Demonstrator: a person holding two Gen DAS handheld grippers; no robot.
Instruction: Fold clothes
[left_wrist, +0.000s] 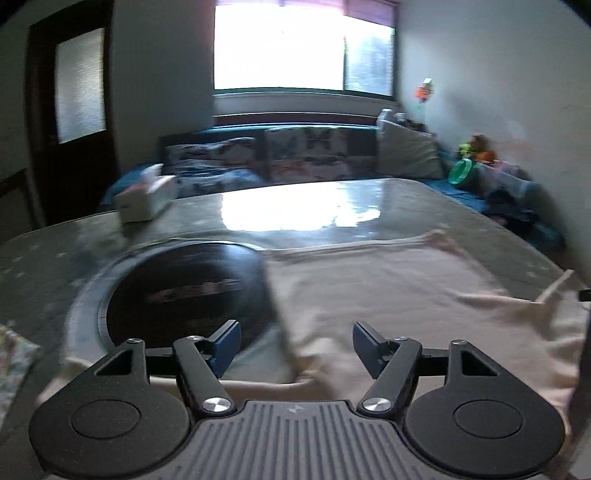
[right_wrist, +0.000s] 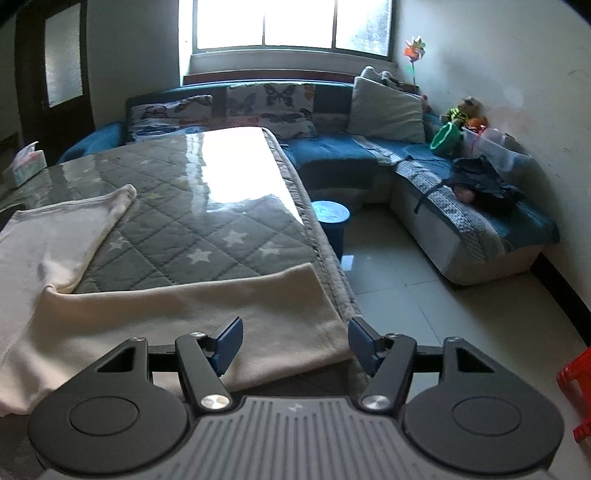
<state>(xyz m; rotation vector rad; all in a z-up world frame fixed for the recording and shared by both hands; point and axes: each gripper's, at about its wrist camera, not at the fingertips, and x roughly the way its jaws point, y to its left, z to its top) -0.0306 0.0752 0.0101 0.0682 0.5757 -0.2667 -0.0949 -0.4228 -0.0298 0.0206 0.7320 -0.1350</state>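
A cream garment (left_wrist: 388, 288) lies spread on the table. In the right wrist view the garment (right_wrist: 192, 314) shows a sleeve stretched towards the table's right edge and a folded part at the left. My left gripper (left_wrist: 293, 345) is open and empty, low over the garment's near left edge. My right gripper (right_wrist: 295, 341) is open and empty, just above the sleeve's near right end, at the table's corner.
The table (right_wrist: 207, 206) has a grey quilted star cover under a glossy sheet. A round dark cooktop (left_wrist: 184, 291) is set in it at the left. A tissue box (left_wrist: 144, 197) stands at the far left. A blue sofa (right_wrist: 369, 151), blue stool (right_wrist: 330, 216) and red stool (right_wrist: 580, 380) lie beyond.
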